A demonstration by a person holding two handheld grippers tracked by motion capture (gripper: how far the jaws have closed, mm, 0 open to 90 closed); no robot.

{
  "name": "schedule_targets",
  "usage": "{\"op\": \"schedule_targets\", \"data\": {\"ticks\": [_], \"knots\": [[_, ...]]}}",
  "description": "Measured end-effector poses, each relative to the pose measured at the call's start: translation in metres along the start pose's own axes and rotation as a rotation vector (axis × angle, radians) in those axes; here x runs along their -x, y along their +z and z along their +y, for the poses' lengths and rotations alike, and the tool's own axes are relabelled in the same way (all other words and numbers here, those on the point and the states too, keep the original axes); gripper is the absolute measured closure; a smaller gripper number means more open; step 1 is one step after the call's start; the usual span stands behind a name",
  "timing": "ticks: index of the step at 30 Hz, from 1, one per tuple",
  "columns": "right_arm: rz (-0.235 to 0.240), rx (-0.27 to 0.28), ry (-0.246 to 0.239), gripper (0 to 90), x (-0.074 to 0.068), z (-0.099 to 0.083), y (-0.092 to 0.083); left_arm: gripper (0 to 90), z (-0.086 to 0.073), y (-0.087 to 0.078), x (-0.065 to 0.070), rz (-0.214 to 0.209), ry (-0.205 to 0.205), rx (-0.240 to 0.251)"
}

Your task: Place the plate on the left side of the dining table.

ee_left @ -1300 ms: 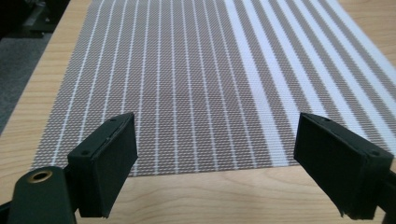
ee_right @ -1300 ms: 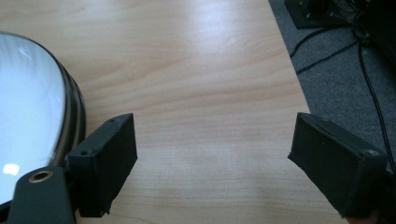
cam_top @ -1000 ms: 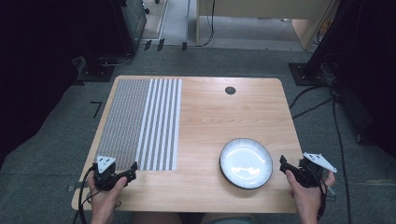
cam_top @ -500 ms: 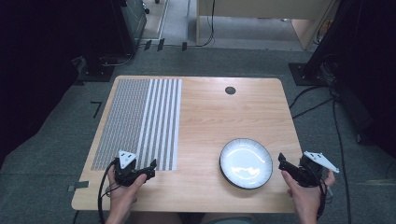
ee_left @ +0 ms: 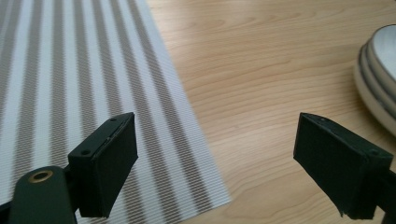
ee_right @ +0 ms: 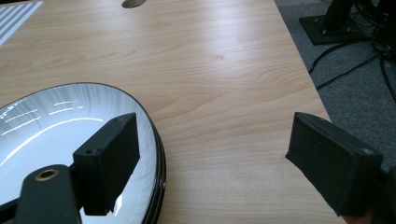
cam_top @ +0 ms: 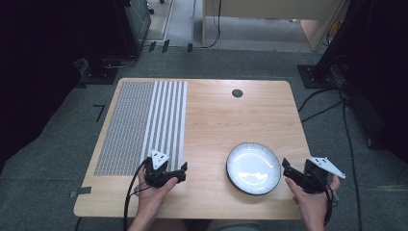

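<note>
A white plate with a dark rim (cam_top: 253,167) sits on the wooden table (cam_top: 216,115) at the front right. A grey and white striped mat (cam_top: 144,122) covers the left part of the table. My left gripper (cam_top: 182,169) hovers open at the mat's front right corner, pointing right toward the plate. In the left gripper view the open gripper (ee_left: 219,154) straddles the mat's corner (ee_left: 93,93), and the plate's edge (ee_left: 378,70) is at the far right. My right gripper (cam_top: 287,168) is open just right of the plate. In the right gripper view its (ee_right: 215,158) left jaw hangs over the plate's rim (ee_right: 51,126).
A small dark round hole (cam_top: 237,93) lies in the table's far middle. Grey carpet with cables (cam_top: 332,106) runs to the right of the table, and dark equipment stands at the back left. Bare wood lies between the mat and the plate.
My left gripper has moved right and forward from the table's front left edge to the mat's front right corner. The right gripper has stayed beside the plate.
</note>
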State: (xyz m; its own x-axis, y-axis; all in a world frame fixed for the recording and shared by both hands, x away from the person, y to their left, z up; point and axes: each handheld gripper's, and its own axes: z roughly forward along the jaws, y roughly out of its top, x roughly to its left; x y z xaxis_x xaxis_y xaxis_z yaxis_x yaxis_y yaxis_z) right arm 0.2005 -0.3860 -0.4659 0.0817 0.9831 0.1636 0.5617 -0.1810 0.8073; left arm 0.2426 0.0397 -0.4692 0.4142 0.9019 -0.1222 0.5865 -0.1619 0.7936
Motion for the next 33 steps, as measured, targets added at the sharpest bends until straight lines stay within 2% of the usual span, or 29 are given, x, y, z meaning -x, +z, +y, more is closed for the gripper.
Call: {"op": "schedule_targets", "data": {"ticks": [2,7,8,9,13,14,16,20,25,27,28,33], "knots": [[-0.001,-0.003,0.001,16.6,-0.001,0.000,0.000,13.5,0.001,0.002,0.004,-0.008,0.001,0.000],[0.006,-0.016,-0.004,18.8,-0.003,-0.005,0.002,13.5,0.008,0.014,0.029,-0.054,0.025,0.001],[0.006,-0.016,-0.004,18.8,-0.003,-0.005,0.002,13.6,0.008,0.014,0.029,-0.054,0.025,0.001],[0.014,-0.013,-0.001,20.4,-0.002,-0.006,0.002,13.6,0.010,0.018,0.036,-0.067,0.030,0.001],[0.018,-0.007,-0.004,21.6,-0.002,-0.007,0.001,13.5,0.013,0.024,0.050,-0.091,0.038,-0.001],[0.020,-0.004,-0.005,21.9,-0.002,-0.008,0.001,13.5,0.013,0.024,0.050,-0.091,0.038,-0.001],[0.022,-0.005,-0.014,22.4,-0.004,-0.009,0.002,13.6,0.016,0.029,0.060,-0.108,0.039,0.001],[0.027,-0.006,-0.020,23.3,-0.006,-0.010,0.003,13.6,0.017,0.034,0.068,-0.124,0.042,-0.007],[0.048,-0.003,-0.022,22.1,-0.010,-0.012,0.004,13.6,0.018,0.043,0.082,-0.149,0.044,-0.022],[0.070,0.000,-0.028,21.1,-0.012,-0.013,0.004,13.6,0.019,0.046,0.090,-0.159,0.051,-0.024],[0.070,0.000,-0.028,21.1,-0.012,-0.013,0.004,13.6,0.019,0.046,0.090,-0.159,0.051,-0.024],[0.086,-0.012,-0.056,24.1,-0.016,-0.015,0.006,13.7,0.021,0.051,0.100,-0.184,0.056,-0.030]]}}
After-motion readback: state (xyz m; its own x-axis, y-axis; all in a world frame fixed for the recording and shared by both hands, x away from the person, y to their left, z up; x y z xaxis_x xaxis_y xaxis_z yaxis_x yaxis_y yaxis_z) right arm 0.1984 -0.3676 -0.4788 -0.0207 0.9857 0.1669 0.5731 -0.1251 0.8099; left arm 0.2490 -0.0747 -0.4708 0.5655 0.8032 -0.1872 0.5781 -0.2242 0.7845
